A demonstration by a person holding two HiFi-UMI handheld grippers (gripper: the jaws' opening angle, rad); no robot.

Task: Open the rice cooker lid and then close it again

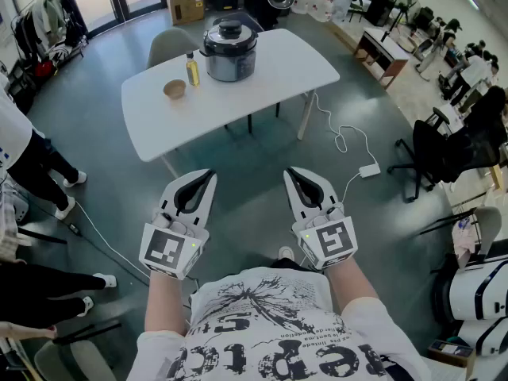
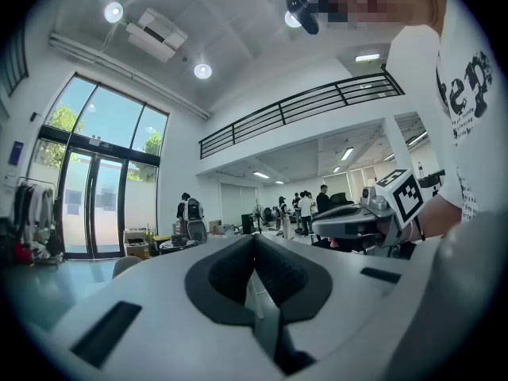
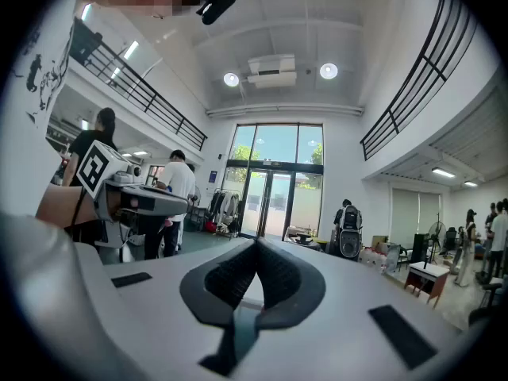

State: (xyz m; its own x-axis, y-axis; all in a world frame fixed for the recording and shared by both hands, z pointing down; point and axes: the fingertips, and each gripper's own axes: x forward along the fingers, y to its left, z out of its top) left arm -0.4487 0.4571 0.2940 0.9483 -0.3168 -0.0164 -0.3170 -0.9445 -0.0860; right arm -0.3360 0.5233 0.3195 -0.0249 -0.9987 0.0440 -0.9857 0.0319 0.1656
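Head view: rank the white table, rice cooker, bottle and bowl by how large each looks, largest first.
1. white table
2. rice cooker
3. bottle and bowl: about alike. The bottle is taller and the bowl wider, so they are left unranked.

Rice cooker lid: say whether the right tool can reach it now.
Probably not: the right tool is over the floor, short of the table; the rice cooker lid sits across it.

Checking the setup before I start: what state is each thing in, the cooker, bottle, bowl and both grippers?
rice cooker: lid closed.
bottle: upright.
bowl: upright on the table.
left gripper: shut, empty, short of the table.
right gripper: shut, empty, short of the table.
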